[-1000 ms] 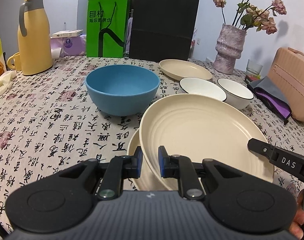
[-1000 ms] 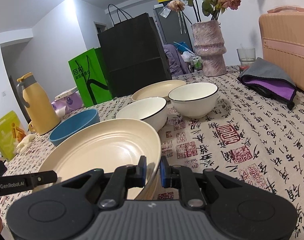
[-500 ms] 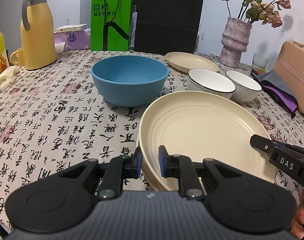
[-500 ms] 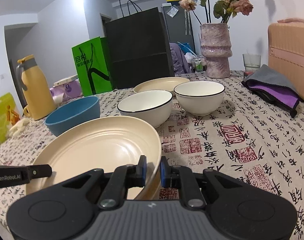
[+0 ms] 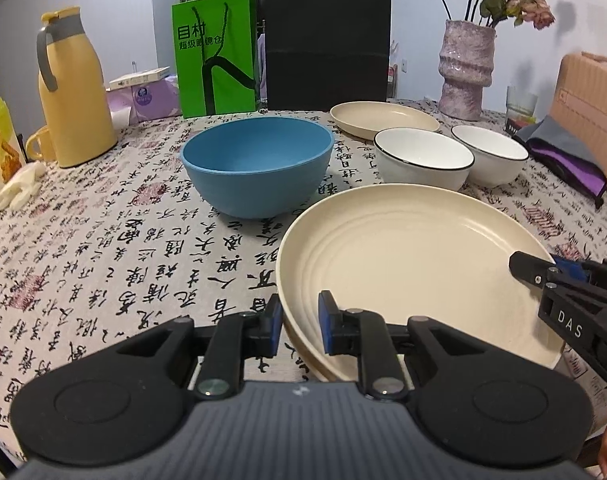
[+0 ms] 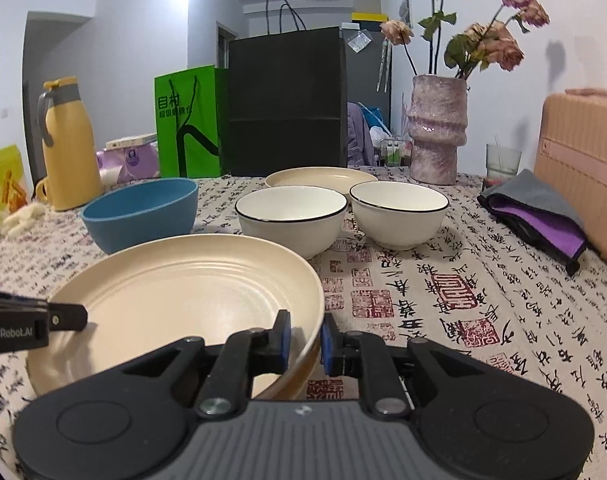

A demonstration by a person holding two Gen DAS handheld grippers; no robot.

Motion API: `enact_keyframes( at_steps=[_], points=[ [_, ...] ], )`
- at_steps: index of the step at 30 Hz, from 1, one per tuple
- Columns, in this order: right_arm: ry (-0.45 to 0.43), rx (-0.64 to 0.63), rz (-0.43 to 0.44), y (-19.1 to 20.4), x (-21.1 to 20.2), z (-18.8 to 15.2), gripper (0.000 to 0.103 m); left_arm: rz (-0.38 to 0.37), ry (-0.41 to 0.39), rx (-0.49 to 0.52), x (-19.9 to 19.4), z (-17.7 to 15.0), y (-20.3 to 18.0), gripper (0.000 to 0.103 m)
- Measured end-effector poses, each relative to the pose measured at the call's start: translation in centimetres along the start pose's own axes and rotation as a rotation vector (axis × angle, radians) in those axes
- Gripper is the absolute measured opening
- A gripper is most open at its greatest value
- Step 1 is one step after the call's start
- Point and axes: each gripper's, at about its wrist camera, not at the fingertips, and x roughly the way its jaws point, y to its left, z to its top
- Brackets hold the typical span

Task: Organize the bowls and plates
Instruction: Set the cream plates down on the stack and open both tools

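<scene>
While both grippers pinch opposite rims of the cream plate [image 5: 415,264], left gripper [image 5: 299,322] and right gripper [image 6: 303,338] with fingers closed on it, stacking seems the step in hand: it sits on a second plate at the near counter [image 5: 103,248] edge. Next likely comes letting go; bare cloth lies left, the blue bowl [image 5: 257,166] and white bowls [image 6: 291,218] crowd farther back.

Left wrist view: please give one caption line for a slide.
Two hand-held grippers hold the cream plate by opposite rims, near a blue bowl.
</scene>
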Motion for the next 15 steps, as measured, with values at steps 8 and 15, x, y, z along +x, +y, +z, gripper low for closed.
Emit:
enact_keyframes(
  at_steps=[8, 15],
  points=[
    [-0.01, -0.047, -0.02, 0.2, 0.3, -0.6, 0.016, 0.035, -0.019, 0.056, 0.1, -0.4, -0.9, 0.019],
    [-0.006, -0.049, -0.018, 0.2, 0.5, -1.0, 0.017, 0.051, -0.028, 0.079, 0.2, -0.6, -1.2, 0.019]
  ],
)
